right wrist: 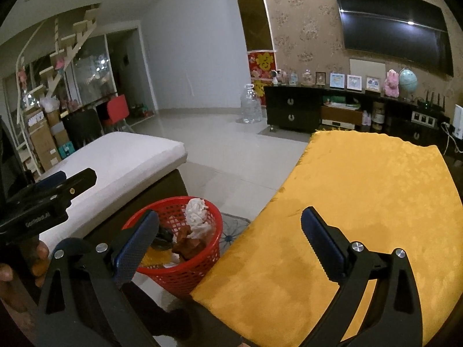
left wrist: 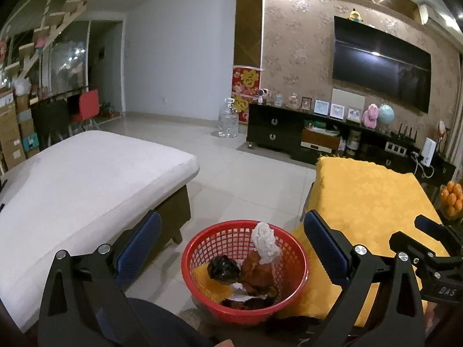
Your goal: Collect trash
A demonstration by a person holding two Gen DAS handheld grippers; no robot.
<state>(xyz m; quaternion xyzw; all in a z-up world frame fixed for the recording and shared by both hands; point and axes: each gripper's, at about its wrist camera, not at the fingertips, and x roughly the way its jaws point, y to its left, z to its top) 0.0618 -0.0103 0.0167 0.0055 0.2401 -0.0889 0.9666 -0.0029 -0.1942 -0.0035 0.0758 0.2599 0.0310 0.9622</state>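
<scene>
A red mesh basket (left wrist: 292,300) stands on the floor between a white sofa and a yellow-covered table. It holds a white crumpled tissue (left wrist: 264,240), a brown wad (left wrist: 257,271), a black wad (left wrist: 222,269) and some paper. My left gripper (left wrist: 231,248) hangs open and empty right above the basket. In the right wrist view the basket (right wrist: 185,274) sits low left with the tissue (right wrist: 196,219) sticking up. My right gripper (right wrist: 228,240) is open and empty over the table's near edge, beside the basket.
The yellow-covered table (right wrist: 361,202) fills the right. A white sofa cushion (left wrist: 81,173) lies left. A black TV cabinet (left wrist: 275,130) with frames and toys stands at the far wall under a TV. A clear water jug (left wrist: 228,121) stands on the tiled floor. Oranges (left wrist: 451,199) sit at the right edge.
</scene>
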